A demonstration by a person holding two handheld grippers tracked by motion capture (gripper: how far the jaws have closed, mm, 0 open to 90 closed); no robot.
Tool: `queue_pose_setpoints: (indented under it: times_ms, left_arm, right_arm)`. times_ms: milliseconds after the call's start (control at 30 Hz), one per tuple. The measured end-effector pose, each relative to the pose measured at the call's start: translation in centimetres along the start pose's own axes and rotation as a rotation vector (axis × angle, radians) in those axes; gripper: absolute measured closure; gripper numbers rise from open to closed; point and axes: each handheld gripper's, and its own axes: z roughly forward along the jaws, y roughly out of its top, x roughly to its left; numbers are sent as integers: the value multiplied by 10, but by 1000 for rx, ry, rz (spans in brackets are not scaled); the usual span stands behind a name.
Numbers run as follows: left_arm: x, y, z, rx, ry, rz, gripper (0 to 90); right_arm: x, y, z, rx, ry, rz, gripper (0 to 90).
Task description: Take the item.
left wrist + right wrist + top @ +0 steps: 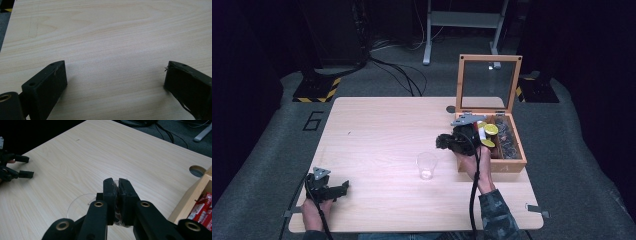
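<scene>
- My right gripper (pixel 118 181) has its jaws brought together on a small clear-wrapped piece (pixel 116 183). A sliver of crinkled wrapping shows at the jaw tips and again lower down between the pads. I cannot tell what is inside the wrapping.
- In the high view, the right gripper (pixel 441 141) is above the table (pixel 377 125), just off the left wall of the wooden box (pixel 492 165), with its jaws pointing left, away from the box.
- A clear plastic cup (pixel 427 165) stands upright on the table, near the right gripper and on the person's side of it. In the right gripper view, the cup's rim (pixel 75 205) lies below the jaws and a little to their left. The wrapped piece is not touching the cup.
- The wooden box sits at the right side of the table with its glazed lid (pixel 488 58) raised upright at the back. Red wrappers (pixel 202 207) lie inside it, and yellow items (pixel 491 129) show at its left end. The rest of its contents are too small to make out.
- My left gripper (pixel 346 185) rests at the near left corner of the table, well apart from the cup and box. Its jaws stand wide apart, with bare tabletop between them, as the left gripper view (pixel 115 67) confirms.
- A round hole (pixel 197 170) in the tabletop lies just beside the far left corner of the box.
</scene>
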Motion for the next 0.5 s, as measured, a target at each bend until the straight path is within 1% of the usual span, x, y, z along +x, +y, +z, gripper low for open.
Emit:
queue_pose_setpoints:
  times_ms: [200,233,400,500]
  left_arm:
    - [0,0,0,0,0,0,42]
    - [0,0,0,0,0,0,42]
    - [0,0,0,0,0,0,42]
    - [0,0,0,0,-1,0,43]
  right_arm:
    - [8,2,9,14,24,-20,850]
    - [9,3,10,20,27,-16,850]
    - [14,3,15,24,40,-27,850]
    - [17,3,19,40,45,-30,850]
